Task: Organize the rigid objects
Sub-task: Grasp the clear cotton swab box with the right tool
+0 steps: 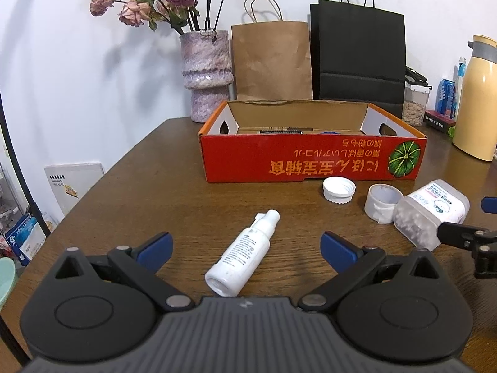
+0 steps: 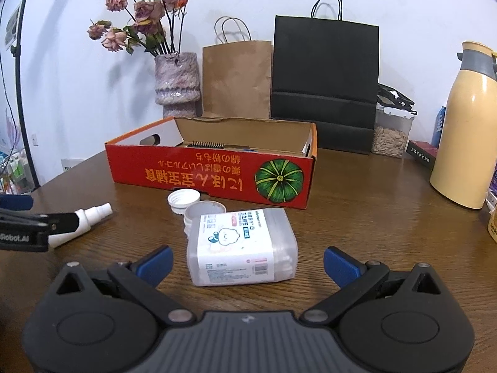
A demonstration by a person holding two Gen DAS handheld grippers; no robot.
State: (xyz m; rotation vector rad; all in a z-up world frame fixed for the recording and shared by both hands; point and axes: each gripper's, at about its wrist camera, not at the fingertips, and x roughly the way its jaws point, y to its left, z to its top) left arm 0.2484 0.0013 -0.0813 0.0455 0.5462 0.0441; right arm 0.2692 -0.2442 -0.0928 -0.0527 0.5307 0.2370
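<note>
While both tools gape empty, the spray bottle lies flat between the left tool fingers, its long axis pointing toward the red box; the swab box lies likewise before the right tool.

Left gripper and right gripper: matte black linkage arms with silver pivot pins, blue finger pads, ribbed grey housing, round black side discs, white "Robot.AI" lettering.

box red, green pumpkin print | spray bottle white | table brown woodgrain
</note>
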